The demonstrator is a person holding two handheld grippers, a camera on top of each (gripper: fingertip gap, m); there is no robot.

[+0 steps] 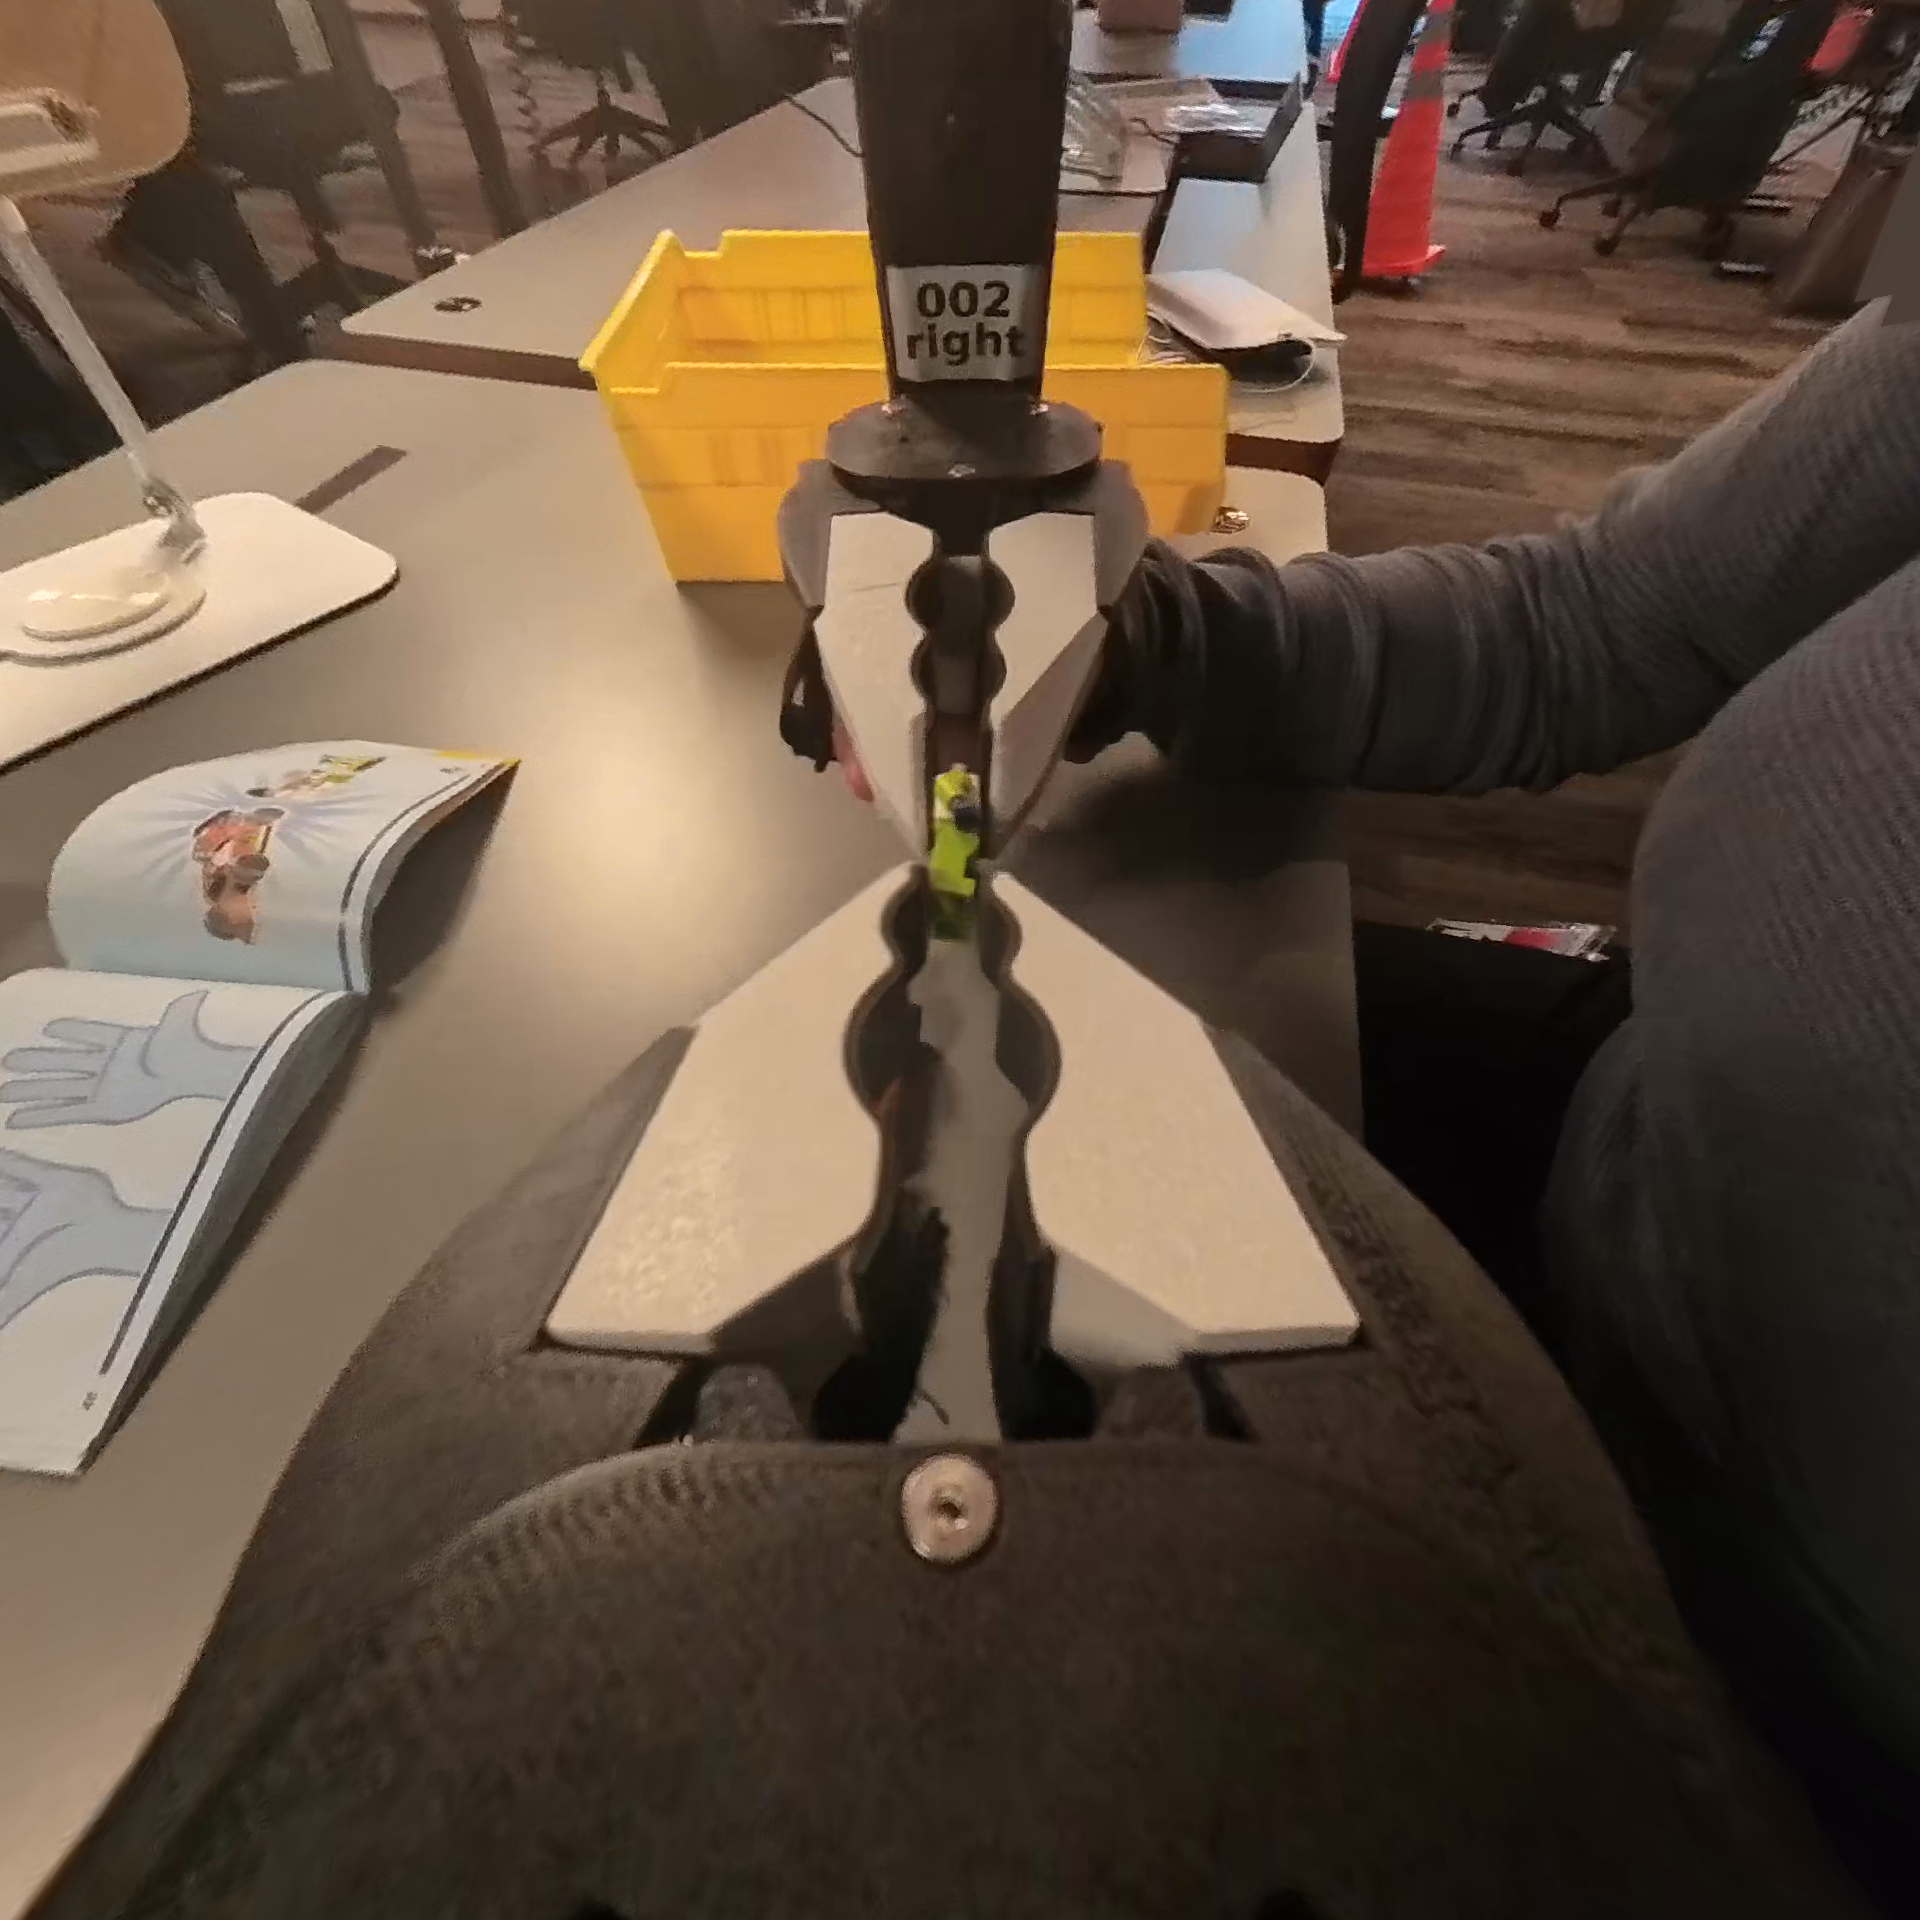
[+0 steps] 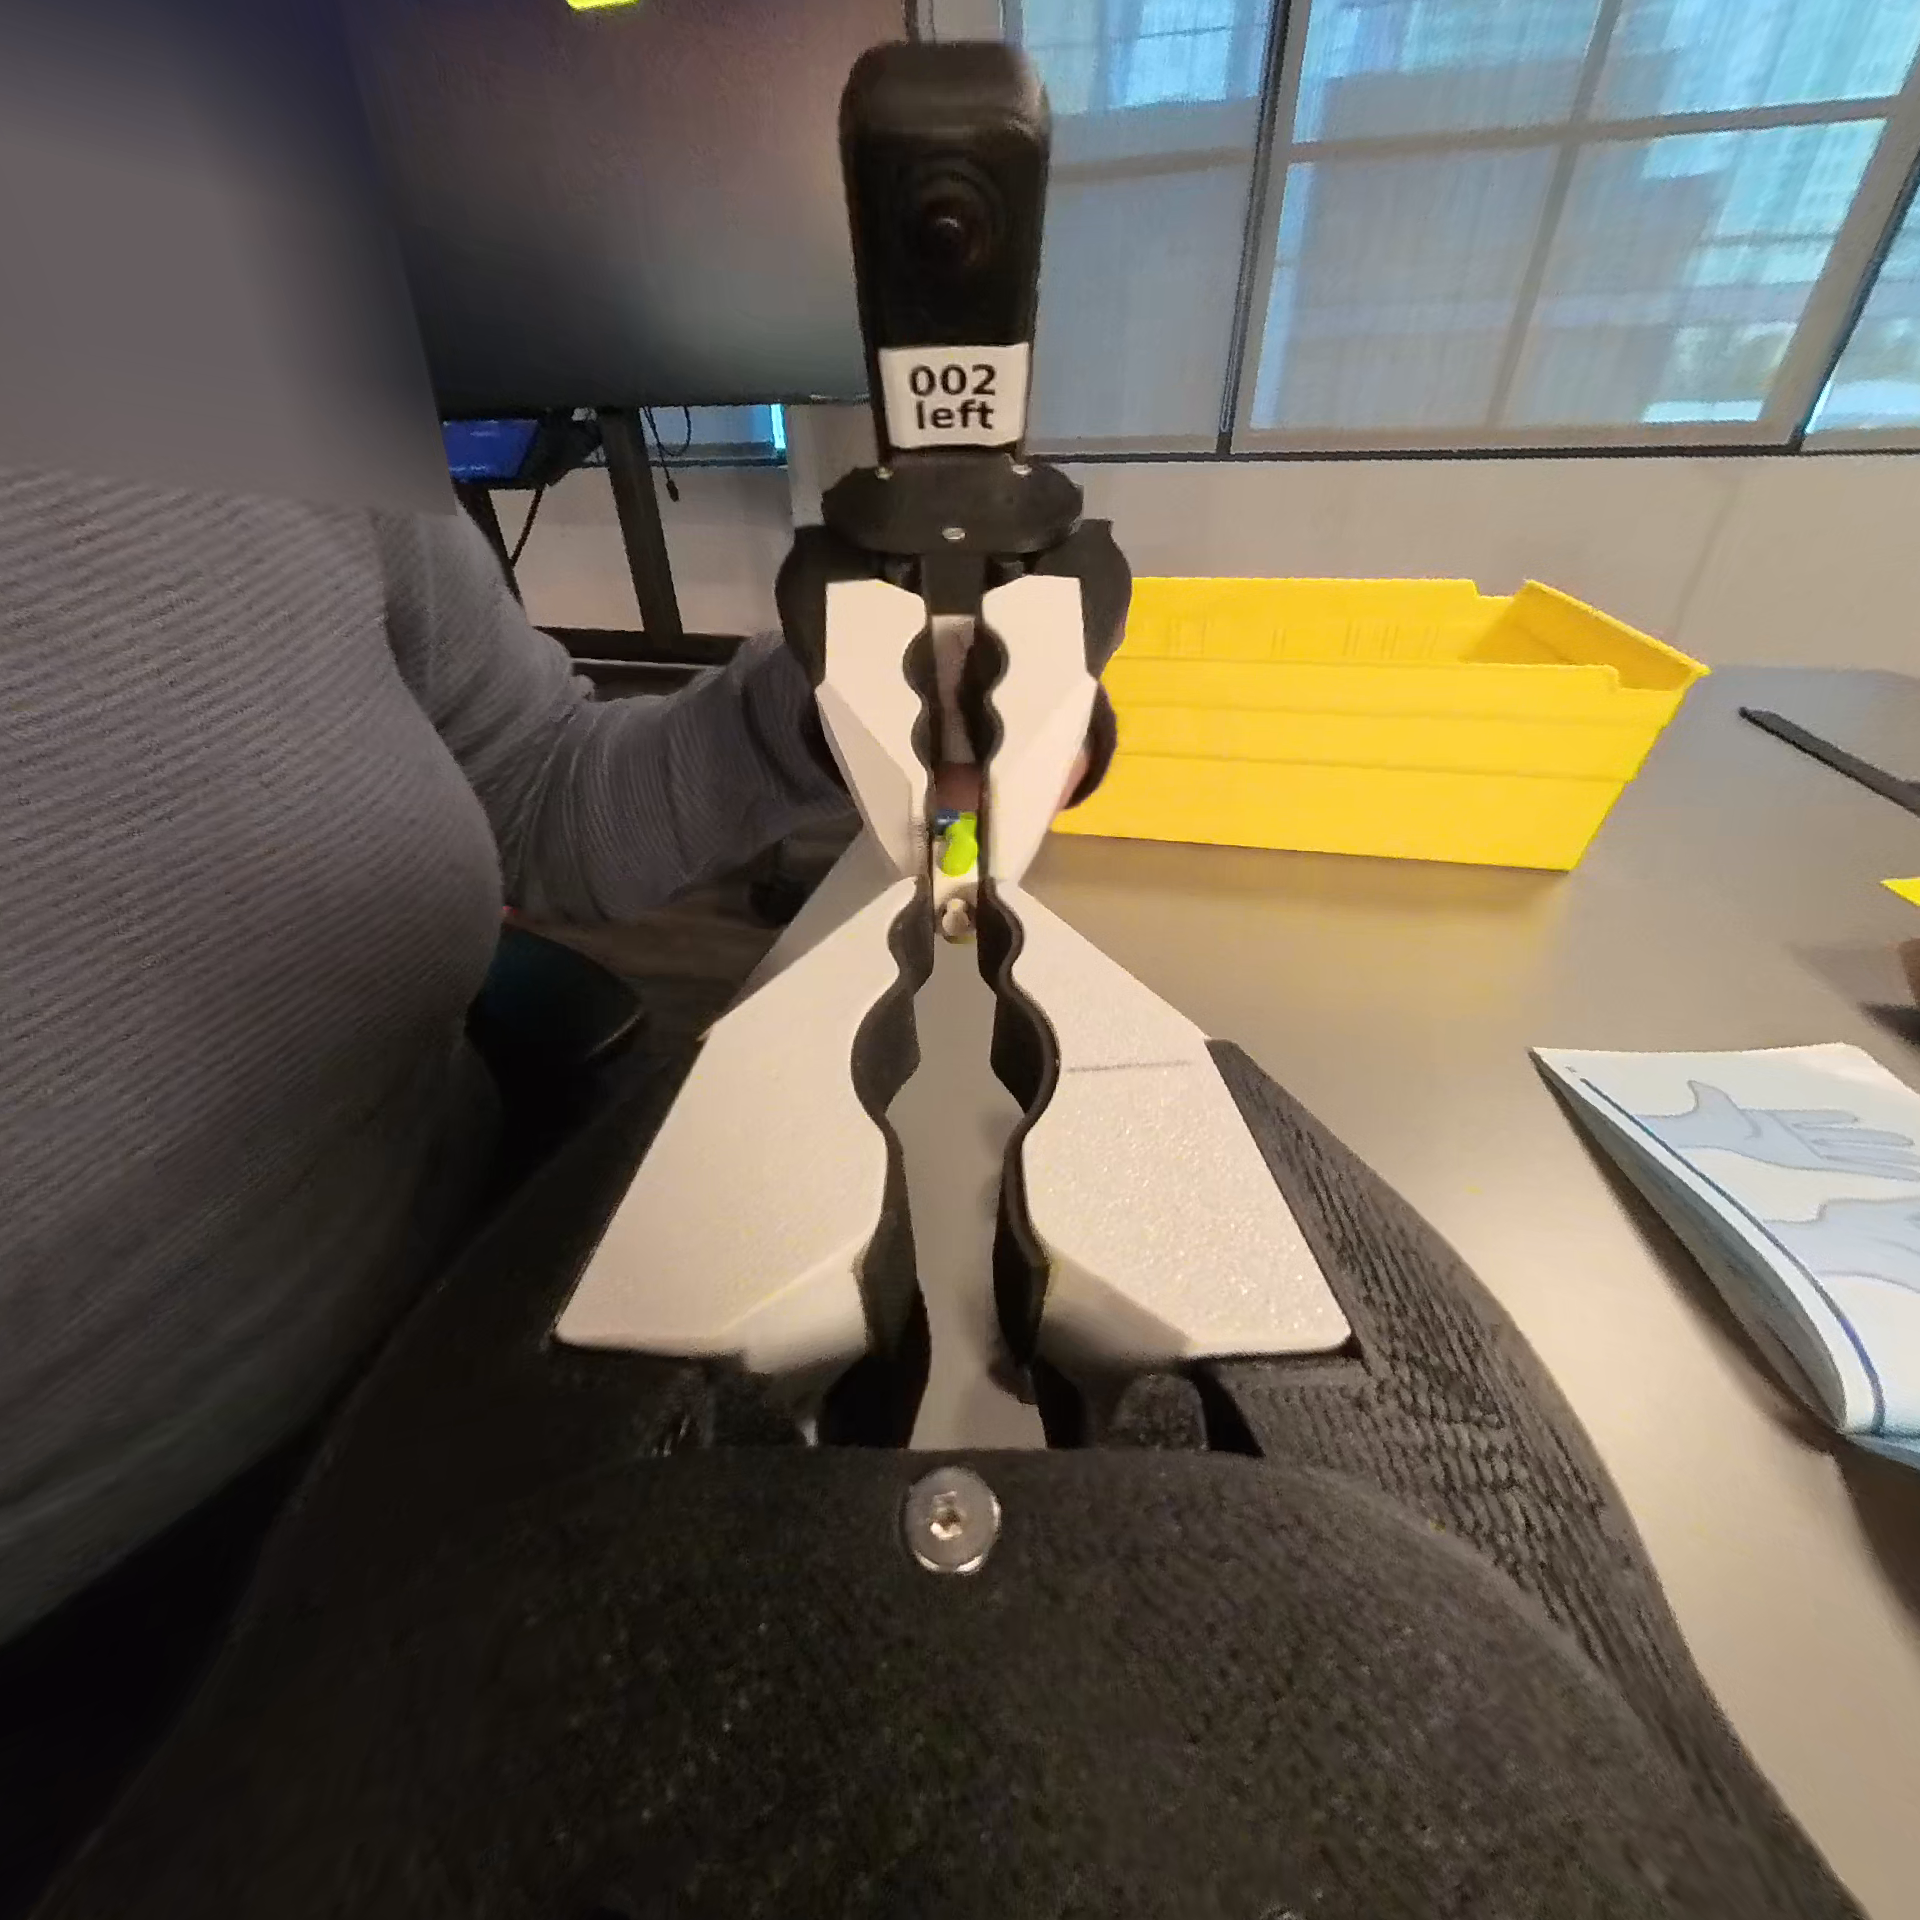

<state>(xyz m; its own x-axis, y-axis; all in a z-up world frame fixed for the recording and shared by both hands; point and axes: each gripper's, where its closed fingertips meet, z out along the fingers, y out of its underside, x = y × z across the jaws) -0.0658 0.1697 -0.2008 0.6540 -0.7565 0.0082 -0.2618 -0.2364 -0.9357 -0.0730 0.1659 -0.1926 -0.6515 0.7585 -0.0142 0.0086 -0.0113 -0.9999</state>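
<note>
Left gripper (image 1: 951, 902) pinches lime-green piece (image 1: 956, 847).

We see an office: a grey desk (image 1: 582, 665) under warm light, with more desks and dark swivel chairs (image 1: 603, 114) on a wood-look floor (image 1: 1558, 343) toward twelve o'clock. An orange cone (image 1: 1413, 156) stands at one o'clock. In the right wrist view, large gridded windows (image 2: 1507, 229) fill one to two o'clock, a dark monitor (image 2: 623, 208) eleven.
</note>
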